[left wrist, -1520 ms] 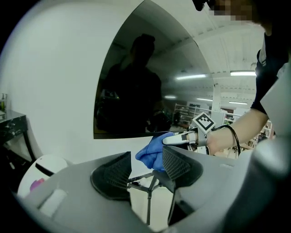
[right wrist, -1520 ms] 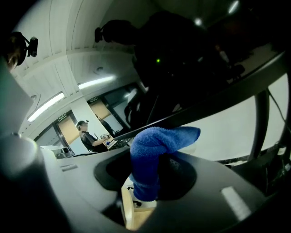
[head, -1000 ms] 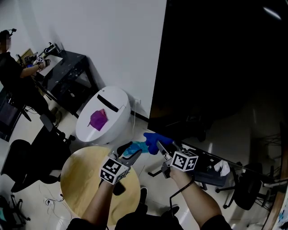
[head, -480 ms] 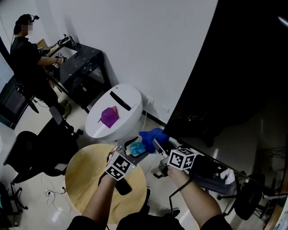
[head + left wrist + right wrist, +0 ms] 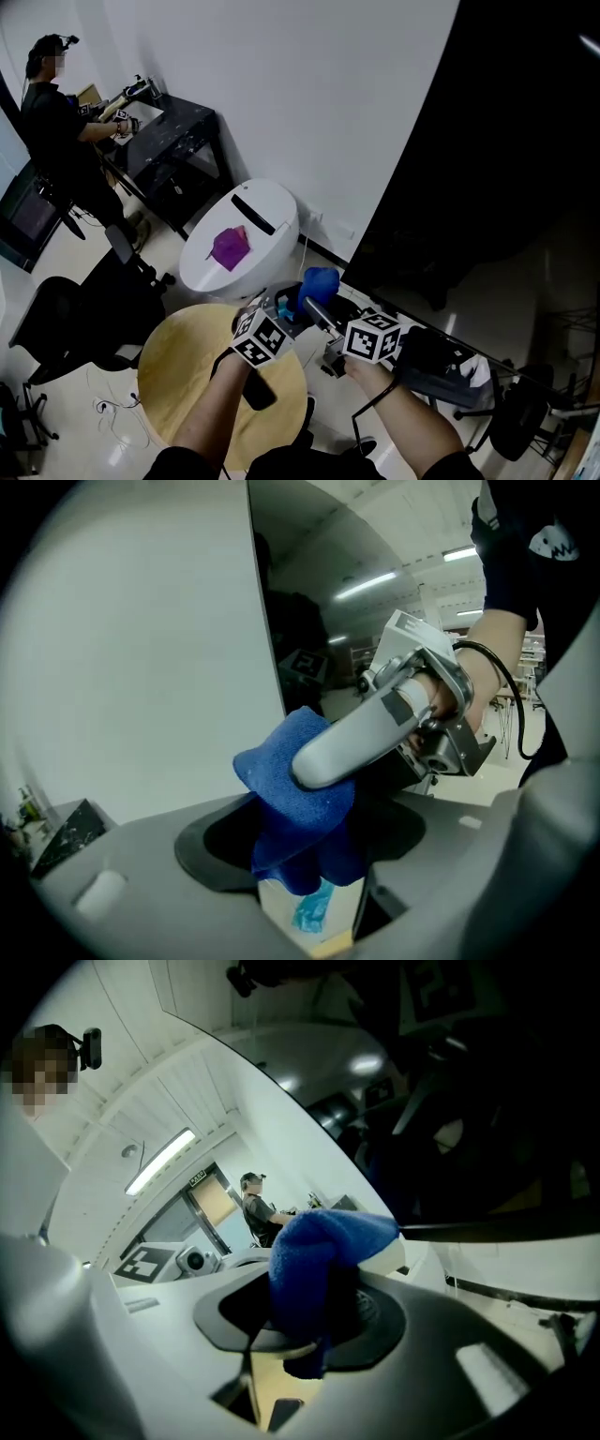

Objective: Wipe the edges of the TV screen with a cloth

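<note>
Because the blue cloth is soft and light, the right gripper pinches its bunched middle between near-closed jaws. The left gripper, jaws just opened wide, grips nothing, though the cloth's tail hangs between them.

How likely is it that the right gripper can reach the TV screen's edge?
Probably yes: nothing stands between the right gripper, shut on the blue cloth, and the near edge of the TV screen.
</note>
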`<state>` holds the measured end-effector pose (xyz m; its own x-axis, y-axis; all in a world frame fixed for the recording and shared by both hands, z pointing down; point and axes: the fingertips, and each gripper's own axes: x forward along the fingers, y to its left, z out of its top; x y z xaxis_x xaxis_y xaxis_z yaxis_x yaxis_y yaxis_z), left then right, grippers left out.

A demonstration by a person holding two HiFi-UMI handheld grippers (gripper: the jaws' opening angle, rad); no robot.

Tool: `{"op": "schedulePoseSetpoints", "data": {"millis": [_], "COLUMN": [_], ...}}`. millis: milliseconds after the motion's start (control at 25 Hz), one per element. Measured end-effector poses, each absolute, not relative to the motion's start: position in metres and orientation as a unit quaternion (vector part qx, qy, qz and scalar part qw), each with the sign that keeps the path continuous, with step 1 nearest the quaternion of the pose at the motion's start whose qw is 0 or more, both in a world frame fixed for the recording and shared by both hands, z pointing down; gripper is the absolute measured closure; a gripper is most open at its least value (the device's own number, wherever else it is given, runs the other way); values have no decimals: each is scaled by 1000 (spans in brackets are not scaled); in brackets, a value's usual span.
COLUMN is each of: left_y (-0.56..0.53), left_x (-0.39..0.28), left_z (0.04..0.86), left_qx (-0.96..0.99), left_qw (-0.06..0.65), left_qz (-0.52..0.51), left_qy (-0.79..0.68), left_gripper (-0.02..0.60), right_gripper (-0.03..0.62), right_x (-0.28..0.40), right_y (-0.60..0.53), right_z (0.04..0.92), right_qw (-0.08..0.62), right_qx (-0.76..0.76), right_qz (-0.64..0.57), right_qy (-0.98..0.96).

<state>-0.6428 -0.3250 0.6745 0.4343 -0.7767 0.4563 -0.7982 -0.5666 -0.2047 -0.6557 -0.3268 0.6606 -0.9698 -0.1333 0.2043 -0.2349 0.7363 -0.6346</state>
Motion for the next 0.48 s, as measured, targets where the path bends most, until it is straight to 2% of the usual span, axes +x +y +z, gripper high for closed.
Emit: {"op": "schedulePoseSetpoints", "data": {"millis": [120,240,400,480], "left_y": [-326,-325,-339,-346], "left_x": [-643,-640,-651,-655], "left_z": [674,675,682,684], "left_qx": [843,847,832,825], "left_qw": [25,50,147,163], "left_qz": [247,214,132,128], "left_qy": [-477,-485,-519,-525], "left_gripper": [364,431,445,446], "right_gripper": [425,382,370,368], "right_x": [-652,-641,-611,-595], "right_y": [-329,-327,-325,-325], "right_z": [659,656,649,646], "right_qw": [74,71,62,62], "right_qx": [103,109,129,146], "right_qz": [352,347,331,319], "right_qy": [-927,-929,-933,-934]}}
